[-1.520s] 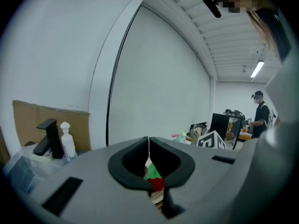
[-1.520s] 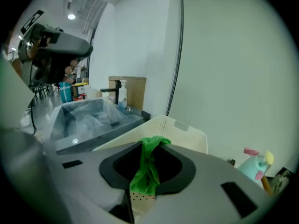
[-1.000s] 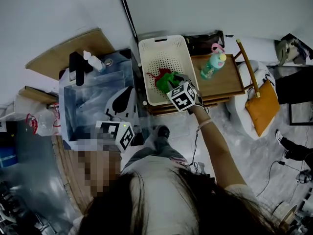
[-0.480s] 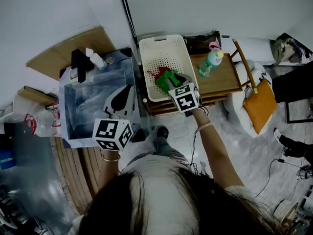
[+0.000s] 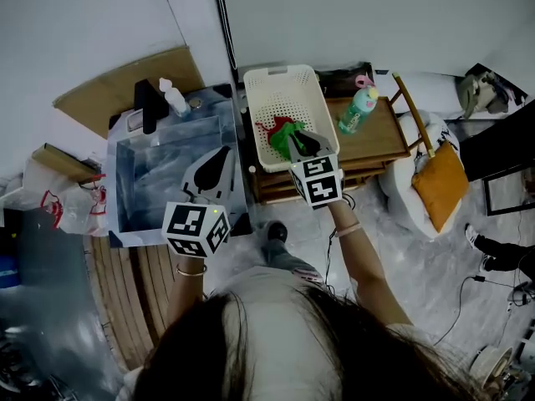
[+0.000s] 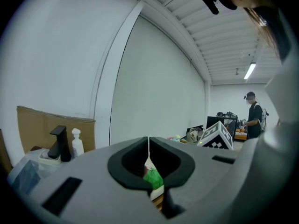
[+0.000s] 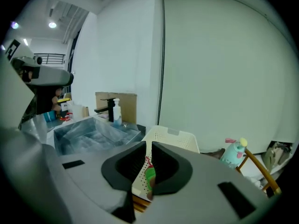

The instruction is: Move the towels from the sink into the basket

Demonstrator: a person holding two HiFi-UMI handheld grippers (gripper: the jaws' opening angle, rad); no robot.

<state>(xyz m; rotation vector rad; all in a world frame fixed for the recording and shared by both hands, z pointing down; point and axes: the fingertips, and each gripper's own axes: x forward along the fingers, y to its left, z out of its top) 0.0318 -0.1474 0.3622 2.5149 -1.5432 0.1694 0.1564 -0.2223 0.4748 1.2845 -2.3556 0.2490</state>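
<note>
A white perforated basket [image 5: 311, 92] stands on a low wooden table. A green towel [image 5: 282, 134] and a red towel [image 5: 266, 126] lie in it. My right gripper [image 5: 298, 137] hovers over the basket's near end, just short of the green towel. Its jaws are closing to a narrow gap with nothing between them. In the right gripper view the green towel [image 7: 149, 174] shows through that gap. My left gripper [image 5: 221, 151] hangs above the sink [image 5: 125, 192], shut and empty. No towel shows in the sink.
A black faucet [image 5: 149, 105] and a soap bottle [image 5: 174, 98] stand behind the sink. A teal bottle [image 5: 359, 107] sits on the wooden table [image 5: 380, 140]. An orange cushion [image 5: 440, 182] lies to the right. A person stands far off [image 6: 254, 120].
My right gripper has drawn back a little from the green towel, which now lies loose in the basket, and its jaws have narrowed. The left gripper has stayed over the sink.
</note>
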